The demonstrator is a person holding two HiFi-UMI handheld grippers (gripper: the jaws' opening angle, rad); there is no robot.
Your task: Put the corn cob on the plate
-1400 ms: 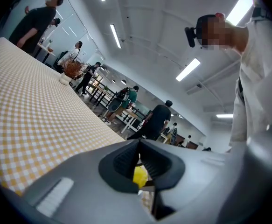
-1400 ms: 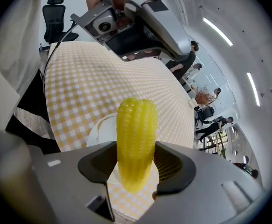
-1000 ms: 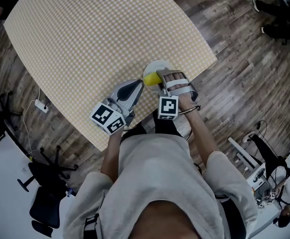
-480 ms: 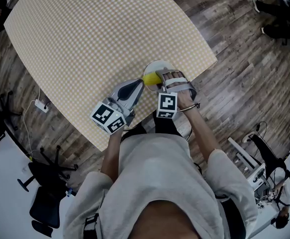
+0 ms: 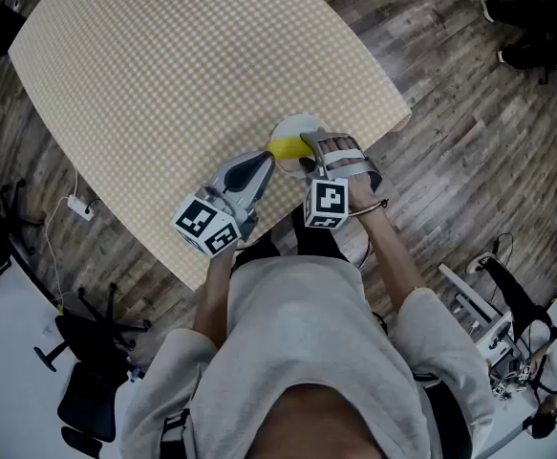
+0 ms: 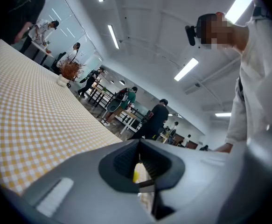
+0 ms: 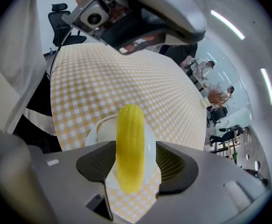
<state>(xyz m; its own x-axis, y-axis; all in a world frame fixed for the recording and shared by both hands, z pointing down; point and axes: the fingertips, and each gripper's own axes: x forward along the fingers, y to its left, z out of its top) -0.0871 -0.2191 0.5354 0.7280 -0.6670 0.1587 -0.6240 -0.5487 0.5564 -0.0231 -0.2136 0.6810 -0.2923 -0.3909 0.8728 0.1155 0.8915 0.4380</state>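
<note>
A yellow corn cob [image 7: 130, 148] stands between the pads of my right gripper [image 7: 136, 164], just over a small white plate [image 7: 96, 129] near the table's front edge. The jaws have just been opening; a gap shows between the cob and the right pad. In the head view the corn cob [image 5: 283, 148] lies over the plate [image 5: 297, 127] at the tip of the right gripper [image 5: 307, 156]. My left gripper [image 5: 264, 163] rests beside it on the left with its jaws together and nothing held. Its own view shows the left gripper [image 6: 138, 169] with only a sliver between the pads.
The yellow-checked table [image 5: 163, 84] stretches away to the back and left. Its front edge runs just below the plate, with wood floor [image 5: 469, 132] beyond. A black office chair [image 5: 87, 352] stands at the lower left. Several people [image 6: 156, 118] are far off in the room.
The right gripper has rolled slightly over the plate with the corn still between its jaws. The left gripper has stayed where it was.
</note>
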